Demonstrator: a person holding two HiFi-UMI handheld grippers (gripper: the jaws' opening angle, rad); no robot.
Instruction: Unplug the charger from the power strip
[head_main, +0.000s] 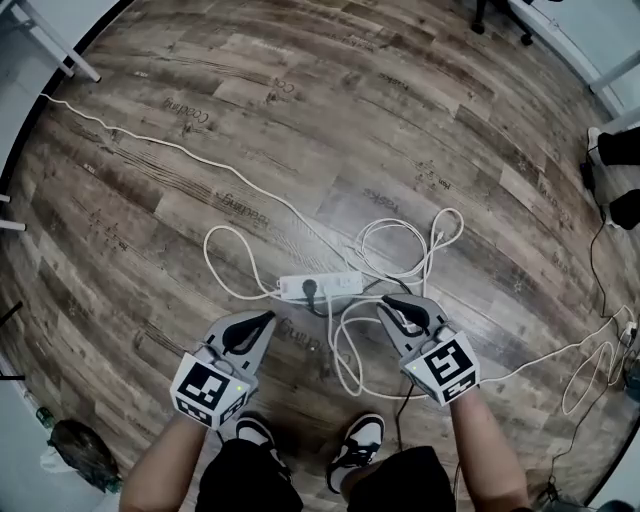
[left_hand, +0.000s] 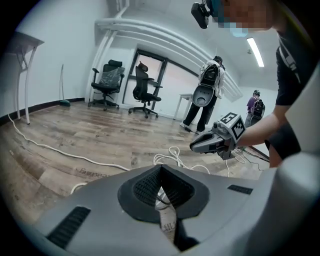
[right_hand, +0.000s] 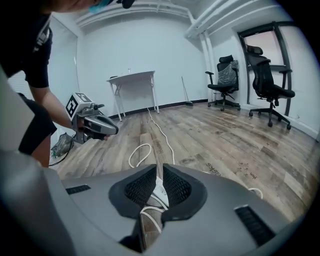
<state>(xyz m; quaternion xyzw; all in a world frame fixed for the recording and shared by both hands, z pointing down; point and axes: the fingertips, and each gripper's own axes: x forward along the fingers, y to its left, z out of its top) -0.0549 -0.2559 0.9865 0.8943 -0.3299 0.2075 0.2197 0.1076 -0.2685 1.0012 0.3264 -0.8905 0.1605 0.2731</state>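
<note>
The long white plastic power strip (head_main: 336, 285) lay on the brown wood-plank floor (head_main: 300, 120) just ahead of both tools, its long axis crosswise to them, with the small black charger (head_main: 310, 291) seated near its left end. The grey left tool (head_main: 268, 317) was nearer the charger, the grey right tool (head_main: 388, 301) nearer the strip's free right end. Both had their jaws pressed together on nothing, so each would probably have to spread before gripping.
</note>
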